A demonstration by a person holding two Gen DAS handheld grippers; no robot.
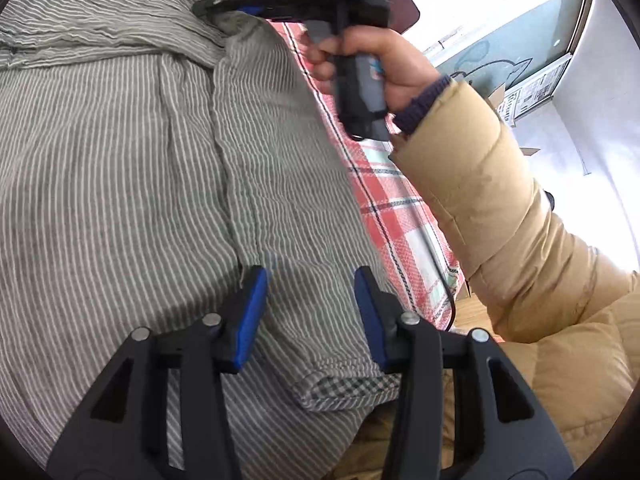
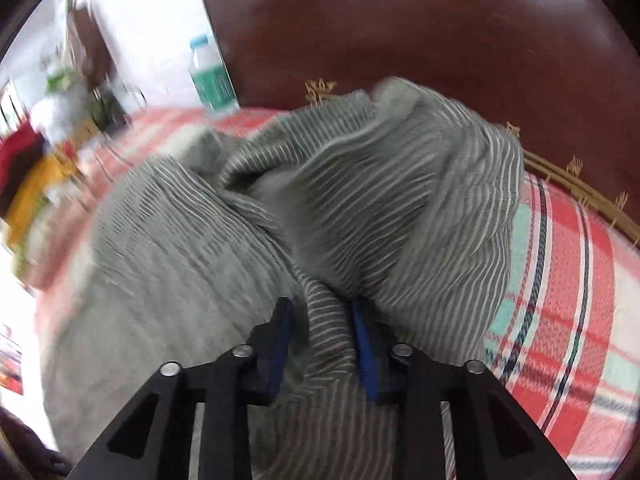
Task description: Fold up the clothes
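Grey striped shirt (image 1: 140, 160) lying across plaid bedsheet (image 1: 392, 208), filling frame centre. Left gripper (image 1: 310, 312) hovering spread over its hem, lower centre. Right gripper (image 2: 322, 344) pinching a shirt fold, lower centre, blurred.

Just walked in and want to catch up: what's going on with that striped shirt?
A person in a tan puffer jacket is folding a grey striped shirt on a plaid cloth. The right hand-held gripper has a bunched fold of it between its fingers. The left hand-held gripper hovers open over the shirt near a checked cuff.
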